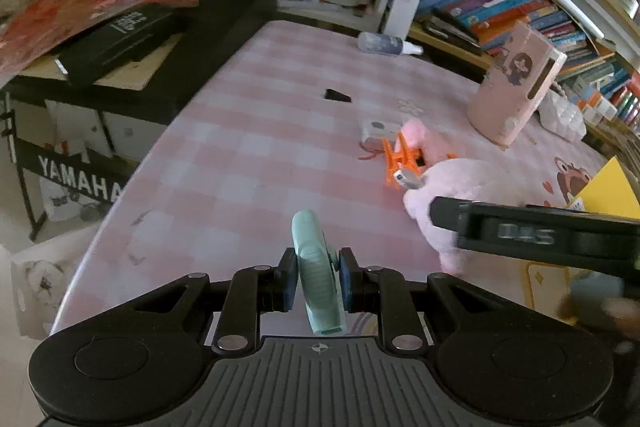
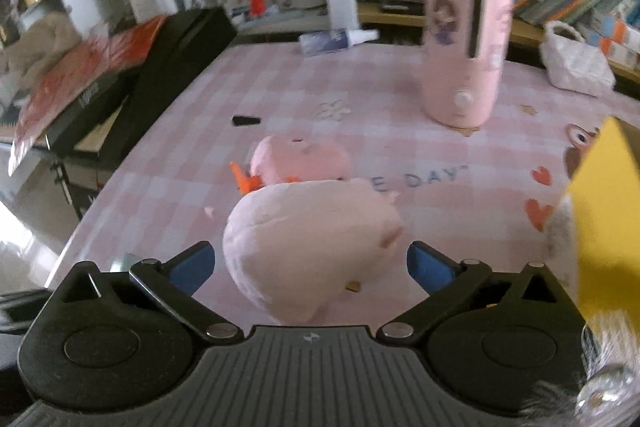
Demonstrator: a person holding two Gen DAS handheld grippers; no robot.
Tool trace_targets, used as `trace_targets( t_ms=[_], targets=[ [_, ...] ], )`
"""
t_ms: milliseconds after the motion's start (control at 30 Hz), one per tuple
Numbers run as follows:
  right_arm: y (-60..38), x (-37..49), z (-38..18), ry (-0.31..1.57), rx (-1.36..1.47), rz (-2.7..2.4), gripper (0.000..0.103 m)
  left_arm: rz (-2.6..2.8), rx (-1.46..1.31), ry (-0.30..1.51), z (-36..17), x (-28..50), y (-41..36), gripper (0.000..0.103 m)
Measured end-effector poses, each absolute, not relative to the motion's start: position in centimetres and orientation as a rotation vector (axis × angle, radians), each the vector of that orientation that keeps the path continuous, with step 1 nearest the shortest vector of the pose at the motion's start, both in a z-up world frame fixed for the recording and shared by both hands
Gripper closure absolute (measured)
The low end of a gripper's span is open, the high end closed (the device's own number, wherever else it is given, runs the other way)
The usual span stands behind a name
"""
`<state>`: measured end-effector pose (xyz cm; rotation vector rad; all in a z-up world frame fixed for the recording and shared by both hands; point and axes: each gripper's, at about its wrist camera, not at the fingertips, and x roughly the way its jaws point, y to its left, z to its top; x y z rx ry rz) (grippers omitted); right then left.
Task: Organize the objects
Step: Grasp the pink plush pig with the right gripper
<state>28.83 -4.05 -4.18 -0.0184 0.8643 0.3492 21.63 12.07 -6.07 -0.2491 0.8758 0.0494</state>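
Note:
My left gripper (image 1: 318, 277) is shut on a mint-green handle-shaped object (image 1: 316, 267) and holds it over the pink checked tablecloth (image 1: 248, 155). My right gripper (image 2: 311, 267) is open, its blue pads either side of a pink plush toy (image 2: 312, 247) lying on the table; whether they touch it I cannot tell. The plush also shows in the left wrist view (image 1: 472, 195), with the right gripper's black body (image 1: 536, 231) in front of it. An orange clip (image 1: 402, 159) lies beside the plush.
A tall pink container (image 2: 466, 43) stands at the back right. A small bottle (image 2: 336, 41) lies at the far edge. A small black piece (image 2: 245, 120) lies mid-table. A yellow box (image 2: 608, 219) is at right. A black keyboard case (image 1: 224, 31) lies left. Bookshelves stand behind.

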Motion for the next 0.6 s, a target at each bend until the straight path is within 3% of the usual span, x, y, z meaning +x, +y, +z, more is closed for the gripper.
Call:
trace_targets(
  t_ms=[233,400,600],
  targets=[
    [-1.6,29.7,-6.5,0.841,-0.233,0.329,0.001,0.059,-0.253,0.873,-5.6,21.1,12.6,0.083],
    [-2.1,29.4,-6.6,0.796,-0.253,0.331,0.017,0.037,-0.257,0.845,-4.7,20.5,12.6,0.083],
    [-3.7,27.3,-4.5,0.79,-0.16,0.345,0.021,-0.007,-0.266,0.796,-3.0,19.5,12.1,0.083]
  ],
)
